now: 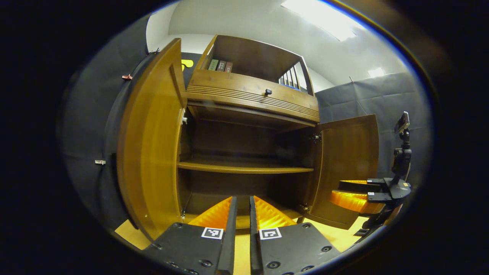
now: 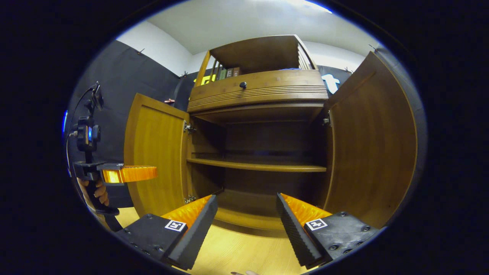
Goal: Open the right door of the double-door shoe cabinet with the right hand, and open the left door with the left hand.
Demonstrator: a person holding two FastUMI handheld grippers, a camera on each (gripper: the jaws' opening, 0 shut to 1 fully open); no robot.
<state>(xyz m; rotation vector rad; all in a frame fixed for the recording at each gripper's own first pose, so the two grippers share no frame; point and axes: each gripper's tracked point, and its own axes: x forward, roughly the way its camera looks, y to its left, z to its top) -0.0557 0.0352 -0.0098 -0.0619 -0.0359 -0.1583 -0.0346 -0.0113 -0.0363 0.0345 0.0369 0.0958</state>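
Left tool [image 1: 243, 214] before open cabinet [image 1: 244, 152]

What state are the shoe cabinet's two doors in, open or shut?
Both open. The left door and the right door are swung out wide, exposing the inner shelf; neither tongs touches a door.

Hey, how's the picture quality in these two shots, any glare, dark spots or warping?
Left gripper view: a ceiling light blows out to white; the cabinet bows from the fisheye; its interior under the shelf is dim. Right gripper view: the right door curves strongly near the edge; the back of the cabinet is in deep shadow; the floor is bright. Both look sharp.
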